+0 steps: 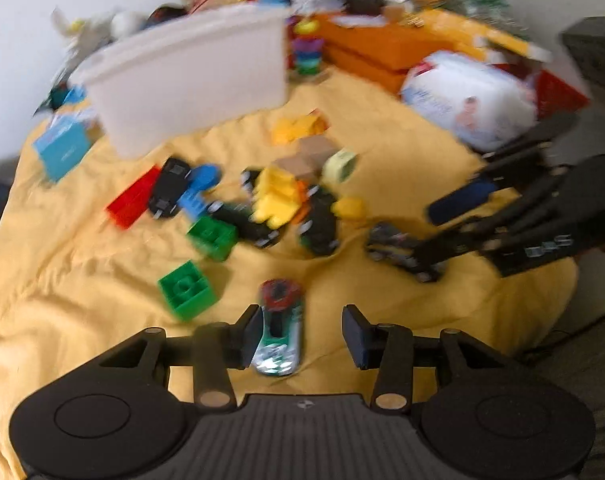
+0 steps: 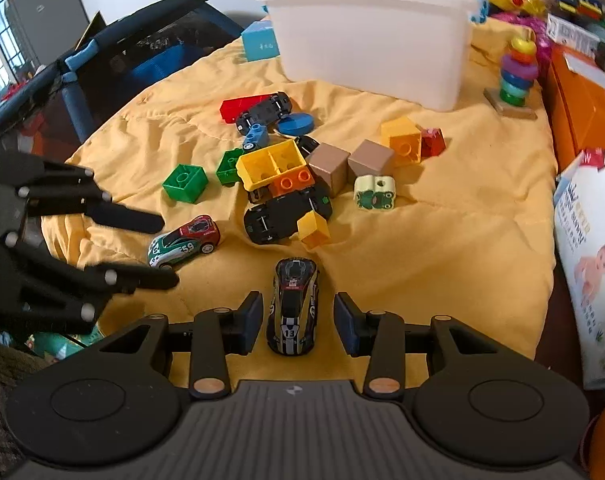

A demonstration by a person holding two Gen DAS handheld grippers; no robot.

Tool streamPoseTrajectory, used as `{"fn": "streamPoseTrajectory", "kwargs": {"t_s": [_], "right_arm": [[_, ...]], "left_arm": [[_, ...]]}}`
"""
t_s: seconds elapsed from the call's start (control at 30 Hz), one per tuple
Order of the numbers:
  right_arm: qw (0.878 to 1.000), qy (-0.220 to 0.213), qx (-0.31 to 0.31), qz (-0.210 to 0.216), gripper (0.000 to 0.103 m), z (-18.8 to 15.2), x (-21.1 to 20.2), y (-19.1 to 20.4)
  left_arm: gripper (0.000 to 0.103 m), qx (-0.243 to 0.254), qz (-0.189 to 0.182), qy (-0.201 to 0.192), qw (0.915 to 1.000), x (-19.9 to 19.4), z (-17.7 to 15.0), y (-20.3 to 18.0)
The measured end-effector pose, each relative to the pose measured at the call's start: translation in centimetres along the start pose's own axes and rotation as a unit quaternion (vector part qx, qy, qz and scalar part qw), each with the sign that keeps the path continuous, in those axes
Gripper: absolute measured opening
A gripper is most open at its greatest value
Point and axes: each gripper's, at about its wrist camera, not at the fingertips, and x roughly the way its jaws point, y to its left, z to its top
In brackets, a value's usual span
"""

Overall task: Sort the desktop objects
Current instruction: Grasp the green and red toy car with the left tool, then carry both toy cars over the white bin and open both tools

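Item: toy cars, being sorted from blocks near the white bin (image 2: 374,36). Green-white car (image 2: 184,242) is being straddled by left gripper (image 1: 300,334), jaws released. Black-gold car (image 2: 293,306) is being bracketed by right gripper (image 2: 296,326), jaws unclenched, for pickup.

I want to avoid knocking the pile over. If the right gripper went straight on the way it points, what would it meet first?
Probably the black and gold race car, lying between the right gripper's open fingers, untouched. Beyond it, likely the small yellow block at the pile's near edge, though depth is hard to judge.
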Motion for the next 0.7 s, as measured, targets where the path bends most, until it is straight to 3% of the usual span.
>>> {"fn": "streamPoseTrajectory", "kwargs": {"t_s": [0.3,0.37,0.4,0.47,0.57,0.7], "right_arm": [[1.000,0.029,0.002,-0.005,0.042,-0.1,2.4,0.2],[1.000,0.027,-0.009,-0.011,0.039,-0.2,2.4,0.4],[0.999,0.027,-0.014,-0.014,0.033,-0.1,2.4,0.5],[0.999,0.031,-0.019,-0.019,0.033,0.2,2.5,0.5],[0.999,0.019,-0.021,-0.015,0.032,1.1,1.6,0.6],[0.999,-0.033,-0.026,-0.025,0.033,3.7,-1.0,0.8]], "left_arm": [[0.047,-0.009,-0.027,0.027,0.9992,2.5,-0.6,1.3],[0.033,-0.011,-0.029,0.026,0.9992,2.4,-0.5,1.7],[0.033,-0.014,-0.035,0.028,0.9989,2.3,-0.3,2.0],[0.033,-0.020,-0.045,0.029,0.9983,1.8,0.5,2.5],[0.033,-0.026,-0.053,-0.005,0.9983,-0.2,2.5,3.5],[0.033,-0.016,-0.041,-0.065,0.9969,-2.7,6.0,5.3]]}}
